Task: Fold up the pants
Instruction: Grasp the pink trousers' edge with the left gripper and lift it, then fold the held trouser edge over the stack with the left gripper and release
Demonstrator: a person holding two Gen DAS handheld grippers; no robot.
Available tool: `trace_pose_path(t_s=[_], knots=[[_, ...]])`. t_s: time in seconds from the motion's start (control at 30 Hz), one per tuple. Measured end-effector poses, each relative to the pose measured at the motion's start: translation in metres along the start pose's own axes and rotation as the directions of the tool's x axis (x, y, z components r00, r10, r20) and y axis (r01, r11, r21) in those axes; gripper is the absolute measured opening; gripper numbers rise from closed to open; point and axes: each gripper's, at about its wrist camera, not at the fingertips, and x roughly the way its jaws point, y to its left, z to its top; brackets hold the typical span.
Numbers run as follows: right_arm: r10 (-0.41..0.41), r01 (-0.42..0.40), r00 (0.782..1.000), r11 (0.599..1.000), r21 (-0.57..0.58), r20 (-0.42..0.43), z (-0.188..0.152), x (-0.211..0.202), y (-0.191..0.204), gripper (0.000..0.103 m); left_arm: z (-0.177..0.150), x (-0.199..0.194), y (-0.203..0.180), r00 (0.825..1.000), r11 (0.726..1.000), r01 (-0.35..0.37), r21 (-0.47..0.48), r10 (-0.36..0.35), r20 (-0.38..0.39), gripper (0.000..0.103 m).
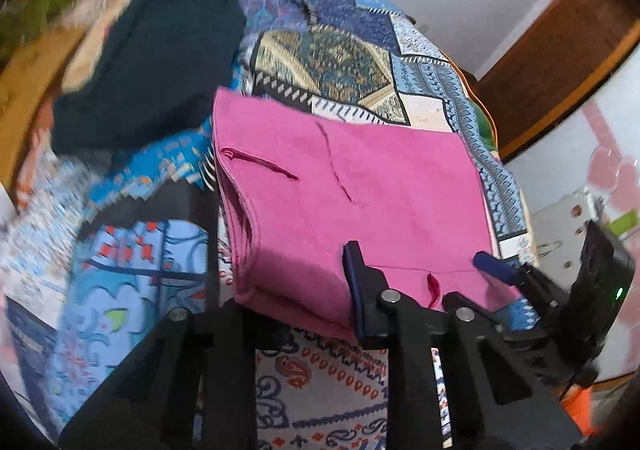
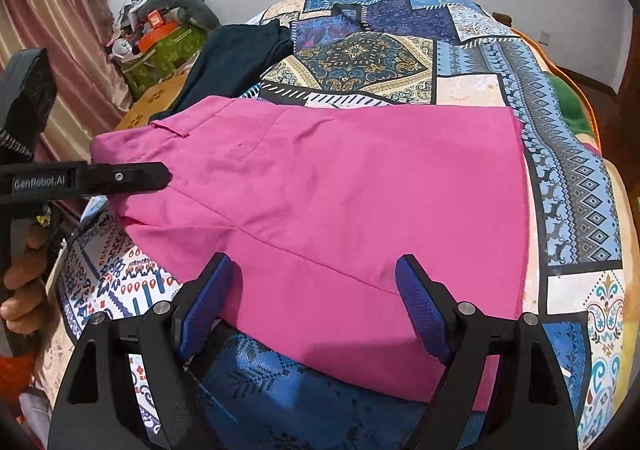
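folded pink pants (image 2: 340, 201) on patterned bedspread (image 2: 576, 209) (right gripper (image 2: 316, 310) gaping).

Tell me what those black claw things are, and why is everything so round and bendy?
Those claws are grabbers that a person holds, one in each hand. Each has a tiny camera with a bulgy lens, which bends the picture.

The left wrist view looks along the left grabber; the right wrist view looks along the right grabber. The right view also shows the left grabber from the side, with fingers of the person's hand on its handle.

On the bed's blue patterned patchwork cover lie folded bright pink cloth pants. Behind them is a dark navy piece of clothing.

Both grabbers are open over the pink pants' near edge. Nothing is held.
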Motion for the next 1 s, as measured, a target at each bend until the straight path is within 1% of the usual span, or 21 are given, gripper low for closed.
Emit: trace_pose_path(t_s=[0.1,0.17,0.2,0.3,0.4,0.57,0.63,0.7,0.8,0.9,1.0], knots=[[-0.005,0.005,1.0,1.0,0.002,0.002,-0.002,-0.003,-0.002,0.081,-0.004,-0.017,-0.008,0.995,0.994,-0.08,0.073,0.075,0.068,0.021],[-0.008,0.008,1.0,1.0,0.0,0.002,-0.003,-0.005,-0.002,0.081,-0.007,-0.029,-0.011,0.983,0.982,-0.151,0.109,0.138,0.122,0.021],[-0.011,0.011,1.0,1.0,0.0,0.002,-0.003,-0.006,-0.002,0.081,-0.008,-0.035,-0.012,0.974,0.974,-0.188,0.123,0.169,0.15,0.021],[-0.027,0.027,1.0,1.0,-0.009,0.005,-0.004,-0.008,-0.004,0.081,-0.009,-0.052,-0.012,0.939,0.942,-0.295,0.162,0.254,0.232,0.021],[-0.026,0.026,1.0,1.0,-0.01,0.004,-0.005,-0.007,-0.004,0.081,-0.004,-0.064,-0.015,0.918,0.917,-0.345,0.201,0.285,0.276,0.021],[-0.029,0.029,1.0,1.0,-0.009,0.01,-0.005,-0.005,-0.001,0.081,0.006,-0.066,-0.034,0.904,0.891,-0.373,0.257,0.287,0.317,0.021],[-0.025,0.025,1.0,1.0,0.0,0.009,-0.005,-0.005,-0.002,0.081,0.011,-0.066,-0.044,0.911,0.894,-0.352,0.277,0.259,0.322,0.02],[-0.021,0.021,1.0,1.0,0.008,0.007,-0.006,-0.005,-0.003,0.081,0.017,-0.065,-0.053,0.925,0.904,-0.311,0.292,0.219,0.309,0.02],[-0.025,0.025,1.0,1.0,0.007,0.009,-0.006,-0.005,-0.002,0.081,0.03,-0.064,-0.065,0.951,0.928,-0.224,0.297,0.141,0.277,0.018],[-0.022,0.022,1.0,1.0,0.009,0.011,-0.007,-0.005,-0.003,0.081,0.04,-0.059,-0.072,0.968,0.945,-0.15,0.29,0.08,0.238,0.016],[-0.018,0.018,1.0,1.0,0.014,0.012,-0.007,-0.005,-0.004,0.081,0.048,-0.053,-0.08,0.981,0.955,-0.065,0.289,0.009,0.192,0.015]])
